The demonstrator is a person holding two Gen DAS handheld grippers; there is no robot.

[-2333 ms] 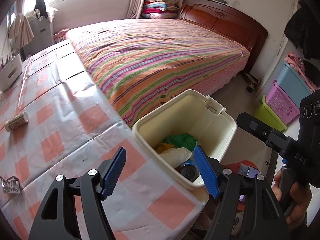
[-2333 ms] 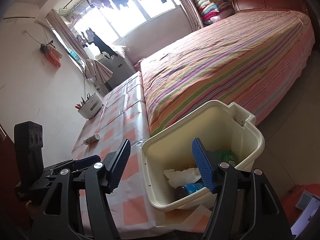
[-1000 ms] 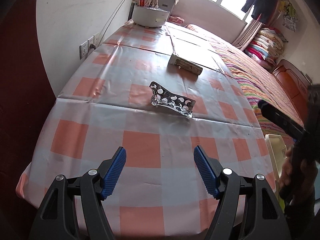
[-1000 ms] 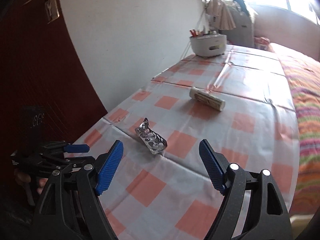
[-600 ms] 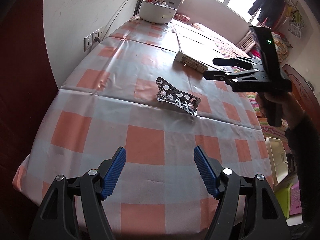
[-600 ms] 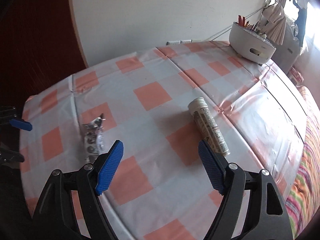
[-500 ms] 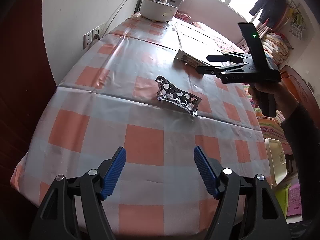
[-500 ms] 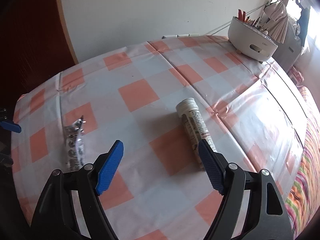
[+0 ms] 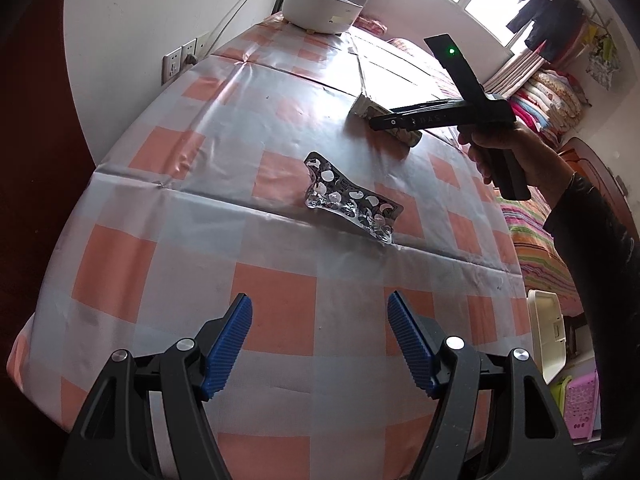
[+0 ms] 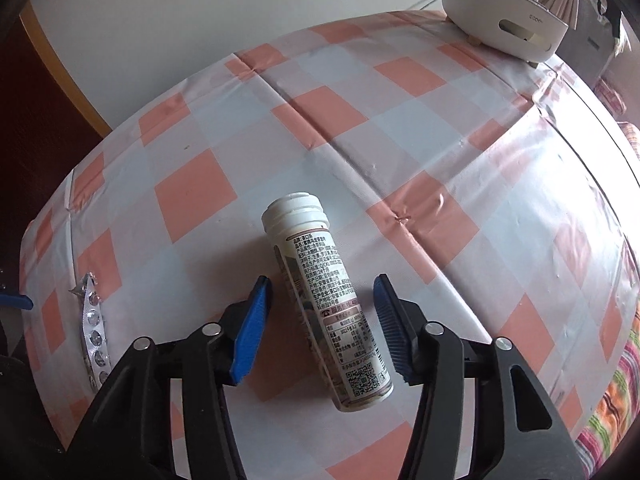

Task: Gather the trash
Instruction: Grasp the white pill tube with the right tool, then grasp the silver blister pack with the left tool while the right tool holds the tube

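Note:
A white tablet tube (image 10: 324,302) with a printed label lies on its side on the checked tablecloth. My right gripper (image 10: 322,316) is open, its blue pads either side of the tube, close above it. In the left wrist view the right gripper (image 9: 400,122) hangs over the tube (image 9: 370,110). A crumpled silver blister pack (image 9: 352,200) lies mid-table; it shows edge-on in the right wrist view (image 10: 94,332). My left gripper (image 9: 318,340) is open and empty, above the table's near end, short of the blister pack.
A white desk organiser (image 10: 504,20) with pens stands at the table's far end by the wall. The cream trash bin (image 9: 546,334) stands on the floor past the table's right edge, beside the striped bed (image 9: 532,236). Wall sockets (image 9: 180,58) are at left.
My right gripper has moved down and closer onto the tube, which now lies between its pads. My left gripper has edged slightly toward the blister pack.

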